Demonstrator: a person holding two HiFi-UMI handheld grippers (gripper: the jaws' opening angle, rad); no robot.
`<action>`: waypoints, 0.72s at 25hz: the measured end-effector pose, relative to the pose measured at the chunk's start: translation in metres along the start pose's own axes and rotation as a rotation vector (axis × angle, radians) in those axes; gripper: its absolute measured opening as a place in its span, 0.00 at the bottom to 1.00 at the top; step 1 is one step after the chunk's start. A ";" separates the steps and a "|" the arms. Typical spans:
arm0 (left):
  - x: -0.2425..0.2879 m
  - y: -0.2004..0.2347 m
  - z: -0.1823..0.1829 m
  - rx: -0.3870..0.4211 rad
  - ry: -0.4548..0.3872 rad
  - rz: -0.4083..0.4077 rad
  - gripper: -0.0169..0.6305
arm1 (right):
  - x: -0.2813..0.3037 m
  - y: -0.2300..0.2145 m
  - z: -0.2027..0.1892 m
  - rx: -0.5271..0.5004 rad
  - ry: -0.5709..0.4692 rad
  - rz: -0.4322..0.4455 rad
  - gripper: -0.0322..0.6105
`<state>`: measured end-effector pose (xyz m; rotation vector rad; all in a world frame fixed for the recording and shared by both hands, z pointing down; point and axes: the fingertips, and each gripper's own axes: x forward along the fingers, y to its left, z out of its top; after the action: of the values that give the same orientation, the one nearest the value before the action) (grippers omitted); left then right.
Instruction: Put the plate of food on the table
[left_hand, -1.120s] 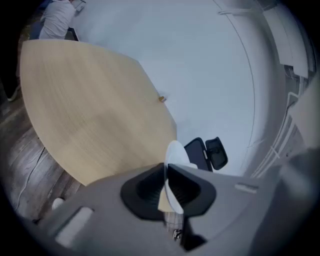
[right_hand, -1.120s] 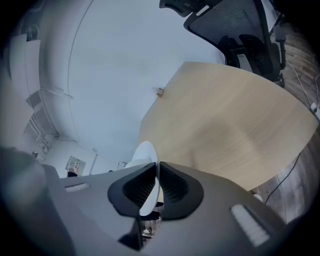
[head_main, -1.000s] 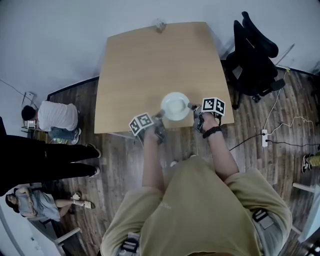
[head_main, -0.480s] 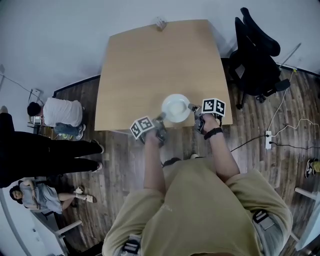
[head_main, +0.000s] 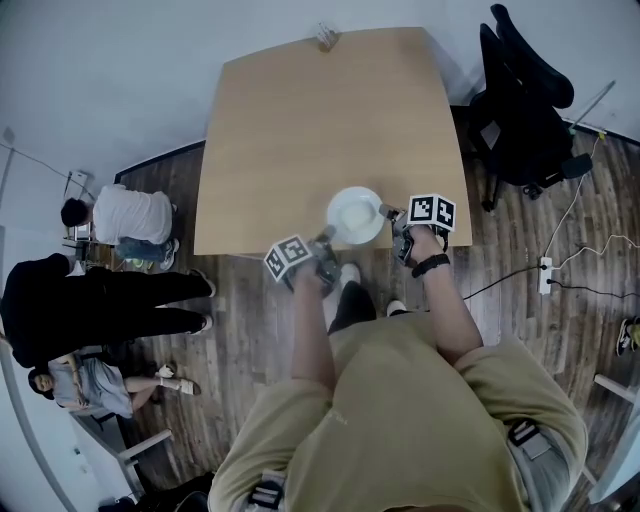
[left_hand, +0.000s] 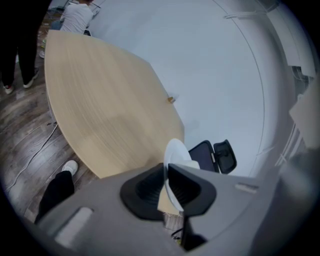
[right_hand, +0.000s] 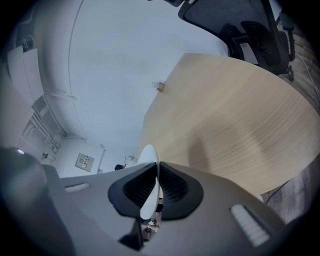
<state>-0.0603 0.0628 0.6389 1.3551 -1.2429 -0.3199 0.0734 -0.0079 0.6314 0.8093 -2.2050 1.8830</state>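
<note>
The plate (head_main: 355, 215) is being held over the near edge of the table (head_main: 300, 120), at about 6 o'clock on the tabletop; whether it is already resting on the wood cannot be told. Its rim is being pinched at about 8 o'clock by the left gripper (head_main: 326, 240), whose jaws are being pressed onto the thin edge. At about 3 o'clock it is being clamped by the right gripper (head_main: 390, 214), whose jaws have just been closing further on the rim between them. No food is being made out on the white dish. It is being judged as stiff, fairly light, glazed and slippery, and breakable if dropped or knocked against the edge. The two opposite holds on the rim are therefore being judged as the sound places to grip, with the dish kept level. The tabletop is being seen as flat, bare pale wood, with only a small object (head_main: 326, 36) at its 12 o'clock edge. A black office chair (head_main: 525, 110) is standing at 2 o'clock, and people (head_main: 120, 215) are being seen on the wooden floor (head_main: 250, 330) at 9 o'clock.
</note>
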 end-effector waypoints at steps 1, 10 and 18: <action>0.003 0.000 0.004 0.000 0.004 -0.003 0.07 | 0.003 0.000 0.004 0.007 -0.007 0.003 0.09; 0.041 -0.014 0.063 0.007 0.043 -0.070 0.06 | 0.031 0.011 0.051 0.048 -0.098 -0.016 0.09; 0.077 -0.027 0.125 0.033 0.104 -0.120 0.06 | 0.066 0.023 0.096 0.085 -0.186 -0.036 0.09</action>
<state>-0.1172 -0.0741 0.6213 1.4593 -1.0879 -0.3097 0.0295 -0.1177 0.6198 1.0714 -2.2086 1.9688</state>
